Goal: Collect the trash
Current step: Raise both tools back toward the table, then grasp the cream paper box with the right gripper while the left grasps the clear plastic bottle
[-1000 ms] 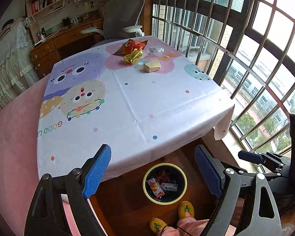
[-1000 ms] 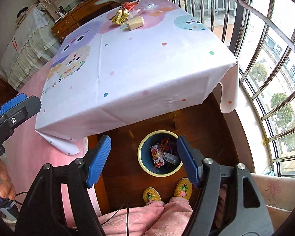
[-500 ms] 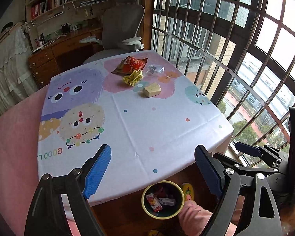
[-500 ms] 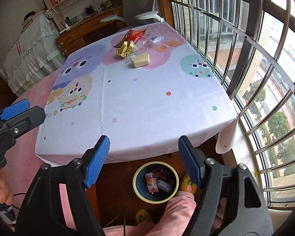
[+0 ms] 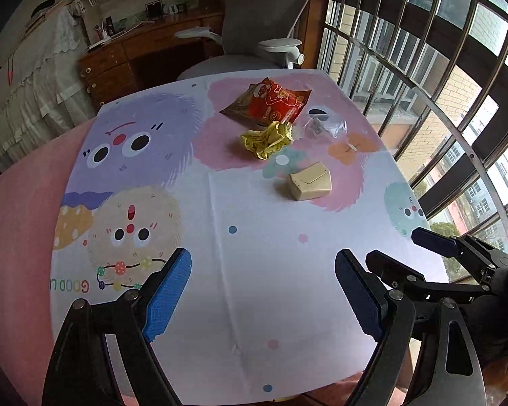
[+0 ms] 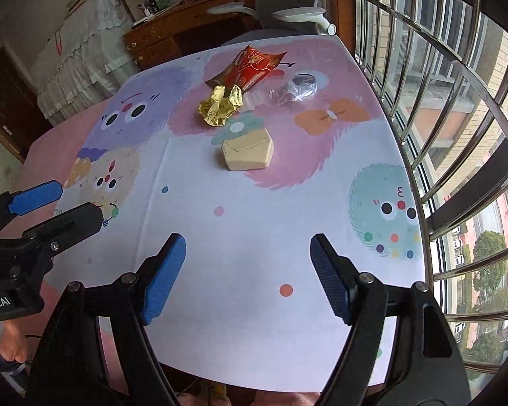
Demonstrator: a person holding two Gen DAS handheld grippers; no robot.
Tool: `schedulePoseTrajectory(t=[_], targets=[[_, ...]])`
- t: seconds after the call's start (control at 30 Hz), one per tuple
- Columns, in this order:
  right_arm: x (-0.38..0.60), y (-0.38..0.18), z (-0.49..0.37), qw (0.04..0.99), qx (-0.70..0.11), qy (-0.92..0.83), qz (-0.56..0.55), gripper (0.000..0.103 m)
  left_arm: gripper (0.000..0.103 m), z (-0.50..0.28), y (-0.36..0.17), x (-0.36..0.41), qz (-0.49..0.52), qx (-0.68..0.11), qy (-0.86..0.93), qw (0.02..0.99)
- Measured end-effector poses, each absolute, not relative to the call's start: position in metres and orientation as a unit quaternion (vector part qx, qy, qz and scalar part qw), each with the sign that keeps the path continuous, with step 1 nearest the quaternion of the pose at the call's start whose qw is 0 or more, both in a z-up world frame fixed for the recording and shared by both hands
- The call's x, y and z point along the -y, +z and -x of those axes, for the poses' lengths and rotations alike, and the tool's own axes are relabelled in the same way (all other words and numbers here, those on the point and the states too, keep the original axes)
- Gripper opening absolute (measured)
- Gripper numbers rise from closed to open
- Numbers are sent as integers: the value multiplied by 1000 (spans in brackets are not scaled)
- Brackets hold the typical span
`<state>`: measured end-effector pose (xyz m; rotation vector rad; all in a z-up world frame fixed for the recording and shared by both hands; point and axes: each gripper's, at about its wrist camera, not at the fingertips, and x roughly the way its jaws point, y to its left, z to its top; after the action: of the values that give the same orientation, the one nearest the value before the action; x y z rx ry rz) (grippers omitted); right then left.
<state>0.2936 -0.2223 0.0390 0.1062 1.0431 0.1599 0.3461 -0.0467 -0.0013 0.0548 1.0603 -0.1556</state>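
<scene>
Both claws hang with their jaws spread and nothing between them. The left gripper (image 5: 262, 291) and the right gripper (image 6: 247, 270) sit over the near part of the tablecloth (image 5: 254, 270). A second ago both cameras looked down past the table edge at a bin on the floor with a few pieces already inside; now the bin has dropped out of both views and the table fills them. That reads as a drop-off finished and the pair swinging back up for the next pick.

The remaining trash lies well beyond the grippers, clustered at the far end of the cloth. Taking the tan box (image 5: 311, 182) as the landmark: the crumpled yellow wrapper (image 5: 268, 138) lies just beyond it to the left, the red snack bag (image 5: 271, 103) farther beyond that, and a clear plastic piece (image 5: 323, 125) beyond the box to the right.

The right wrist view shows the left gripper's blue tip at its left edge, with a bit of the person's hand (image 6: 12, 345) lower down — the left view shows the right gripper's tip instead, and no hand.
</scene>
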Motion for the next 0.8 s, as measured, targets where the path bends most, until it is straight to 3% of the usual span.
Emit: schedulePoseTrajectory(t=[0.47,0.8], targets=[[205,-29,-417,851,-505,142,-18,77,88,-421,-59,34,32,-542,37,839],[173,-59,-446,856,-489,150,77,78,88,-435,-74,21,54,-549,68,831]])
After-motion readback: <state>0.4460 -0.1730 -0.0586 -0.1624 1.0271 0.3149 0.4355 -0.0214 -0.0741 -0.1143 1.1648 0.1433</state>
